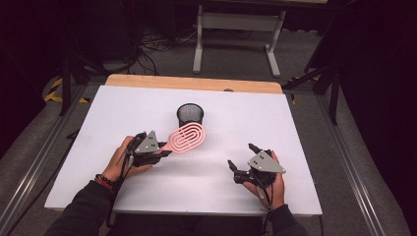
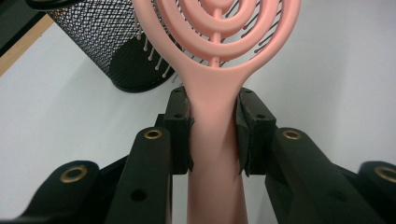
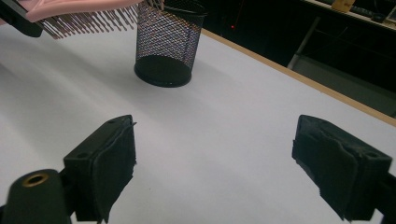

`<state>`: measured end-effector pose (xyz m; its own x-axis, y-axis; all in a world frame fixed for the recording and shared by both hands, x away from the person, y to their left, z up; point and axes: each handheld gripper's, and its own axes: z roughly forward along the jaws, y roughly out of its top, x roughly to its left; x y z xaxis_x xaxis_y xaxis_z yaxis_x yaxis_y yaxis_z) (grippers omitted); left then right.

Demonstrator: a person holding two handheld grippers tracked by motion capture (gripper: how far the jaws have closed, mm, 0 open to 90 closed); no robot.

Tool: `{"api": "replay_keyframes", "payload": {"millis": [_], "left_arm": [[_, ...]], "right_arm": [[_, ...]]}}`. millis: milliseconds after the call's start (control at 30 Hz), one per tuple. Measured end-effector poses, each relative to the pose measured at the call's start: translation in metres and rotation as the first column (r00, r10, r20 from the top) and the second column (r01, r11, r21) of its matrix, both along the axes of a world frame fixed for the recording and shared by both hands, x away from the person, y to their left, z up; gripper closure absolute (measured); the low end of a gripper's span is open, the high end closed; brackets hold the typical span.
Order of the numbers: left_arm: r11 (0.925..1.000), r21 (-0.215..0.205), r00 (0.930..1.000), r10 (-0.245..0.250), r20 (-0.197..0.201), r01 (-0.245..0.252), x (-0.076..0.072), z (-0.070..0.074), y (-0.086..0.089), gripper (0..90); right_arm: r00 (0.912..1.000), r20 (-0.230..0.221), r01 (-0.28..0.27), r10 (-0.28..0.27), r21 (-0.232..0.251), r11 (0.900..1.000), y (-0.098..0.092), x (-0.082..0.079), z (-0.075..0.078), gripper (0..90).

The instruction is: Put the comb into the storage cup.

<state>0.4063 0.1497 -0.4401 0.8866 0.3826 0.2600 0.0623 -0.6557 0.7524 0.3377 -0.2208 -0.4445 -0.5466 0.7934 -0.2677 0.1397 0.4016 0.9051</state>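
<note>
while left gripper (image 1: 160, 150) clamps pink hairbrush (image 1: 187, 137) by handle, brush head hangs mid-table, just short of mesh cup (image 1: 190, 114); long axis aims toward cup and far edge, head probably just off surface. right gripper (image 1: 242, 166) nearer near edge, jaws apart, empty.

The white table (image 1: 147, 105) lies bare from 3 o'clock round to 9 o'clock. At 12 o'clock the mesh cup (image 1: 190, 115) stands in the way, with the pink brush (image 1: 187, 137) just beside it at 7 o'clock.
</note>
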Motion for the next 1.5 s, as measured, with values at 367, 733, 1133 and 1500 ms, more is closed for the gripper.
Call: {"api": "replay_keyframes", "payload": {"millis": [367, 733, 1133, 1500], "left_arm": [[0.9986, -0.052, 0.9986, 0.001, 0.053, 0.002, -0.005, 0.007, 0.003, 69.6], [0.9923, -0.123, 0.997, 0.018, 0.075, -0.009, -0.008, 0.01, 0.003, 69.6], [0.9822, -0.188, 0.9966, 0.024, 0.079, -0.009, -0.009, 0.013, 0.008, 69.6], [0.9671, -0.253, 0.9941, 0.054, 0.094, -0.029, -0.01, 0.017, 0.013, 69.6]], "right_arm": [[1.0, 0.001, -0.001, 0.001, -0.001, 1.0, 0.0, 0.0, 0.0, 13.6], [1.0, 0.002, 0.001, -0.001, -0.003, 1.0, 0.0, 0.0, 0.0, 13.4], [1.0, 0.004, 0.001, -0.001, -0.005, 1.0, 0.0, 0.0, 0.0, 13.3], [0.9999, -0.001, 0.011, -0.011, 0.003, 1.0, 0.0, 0.001, -0.002, 11.2]]}}
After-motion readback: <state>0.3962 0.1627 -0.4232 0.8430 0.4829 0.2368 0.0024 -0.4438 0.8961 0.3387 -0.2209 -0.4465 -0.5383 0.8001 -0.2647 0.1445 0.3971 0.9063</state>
